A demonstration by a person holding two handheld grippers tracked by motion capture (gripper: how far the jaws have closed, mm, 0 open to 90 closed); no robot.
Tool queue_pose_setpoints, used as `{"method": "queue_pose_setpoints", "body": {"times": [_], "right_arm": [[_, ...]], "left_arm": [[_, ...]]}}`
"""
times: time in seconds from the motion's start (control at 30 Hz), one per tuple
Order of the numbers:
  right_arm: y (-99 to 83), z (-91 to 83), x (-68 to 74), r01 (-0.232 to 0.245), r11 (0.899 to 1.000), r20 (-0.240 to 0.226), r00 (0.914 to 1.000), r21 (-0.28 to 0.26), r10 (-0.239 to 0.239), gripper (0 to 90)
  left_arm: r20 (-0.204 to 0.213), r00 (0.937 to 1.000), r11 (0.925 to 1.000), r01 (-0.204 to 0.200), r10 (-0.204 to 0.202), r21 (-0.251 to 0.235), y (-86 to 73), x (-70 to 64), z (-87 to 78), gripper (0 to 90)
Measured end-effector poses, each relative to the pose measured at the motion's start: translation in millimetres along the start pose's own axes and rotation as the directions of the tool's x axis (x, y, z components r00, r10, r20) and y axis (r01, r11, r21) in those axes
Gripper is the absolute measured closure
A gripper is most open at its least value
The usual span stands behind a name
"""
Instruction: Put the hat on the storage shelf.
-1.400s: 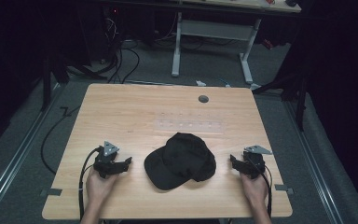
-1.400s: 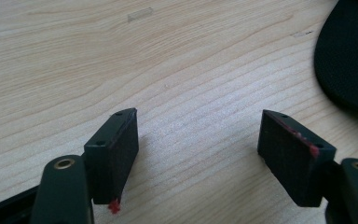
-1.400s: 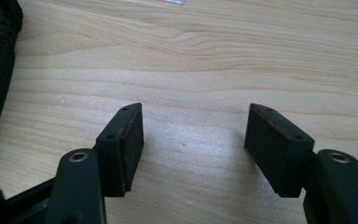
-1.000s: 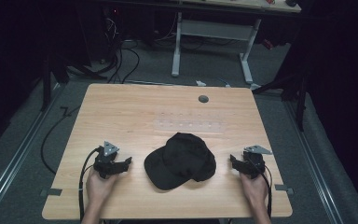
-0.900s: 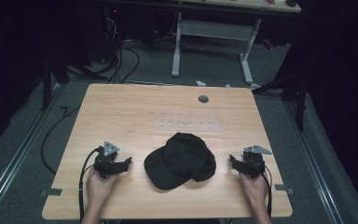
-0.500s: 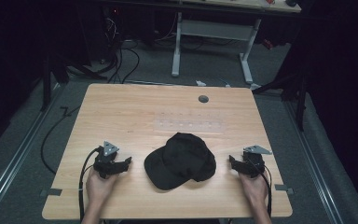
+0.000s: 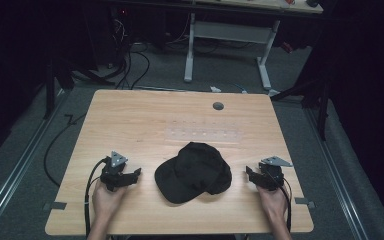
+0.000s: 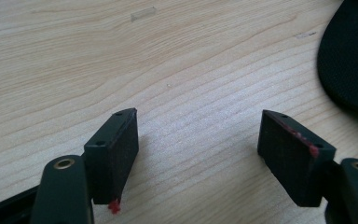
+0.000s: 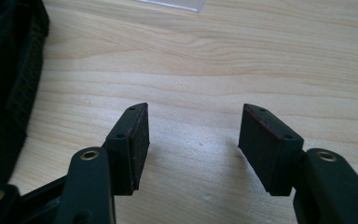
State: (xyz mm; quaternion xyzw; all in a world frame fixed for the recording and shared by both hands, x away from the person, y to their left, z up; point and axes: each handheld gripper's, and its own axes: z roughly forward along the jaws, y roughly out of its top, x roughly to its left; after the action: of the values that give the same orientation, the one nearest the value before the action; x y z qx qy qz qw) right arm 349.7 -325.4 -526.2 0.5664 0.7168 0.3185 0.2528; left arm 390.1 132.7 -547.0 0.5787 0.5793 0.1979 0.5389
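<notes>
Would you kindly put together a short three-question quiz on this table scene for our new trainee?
1. True or false: the left gripper is clamped on the black cap.
2. Where does the cap lie? A) between the two grippers B) at the far edge of the table C) on the floor
3. Fill in: the jaws of the right gripper stand ____.

Key:
1. False; its jaws are open over bare wood, apart from the cap.
2. A
3. open, with nothing between them.
</notes>
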Motion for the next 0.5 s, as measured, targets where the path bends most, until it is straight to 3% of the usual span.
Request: {"method": "queue_pose_setpoints", "body": {"times": [0.27,0.5], "right_arm": [[6.5,-10.9,4.9,0.011,0.998,-0.04,0.9991,-0.058,-0.013,43.1],[19.3,-22.9,15.7,0.047,0.991,-0.085,0.9948,-0.122,-0.058,46.0]], "left_arm": [[0.0,1.0,1.0,0.0,0.0,0.0,0.0,0.0,0.0,29.2],[-0.002,1.0,1.0,0.003,-0.003,-0.002,0.0,-0.2,0.1,29.4]]}}
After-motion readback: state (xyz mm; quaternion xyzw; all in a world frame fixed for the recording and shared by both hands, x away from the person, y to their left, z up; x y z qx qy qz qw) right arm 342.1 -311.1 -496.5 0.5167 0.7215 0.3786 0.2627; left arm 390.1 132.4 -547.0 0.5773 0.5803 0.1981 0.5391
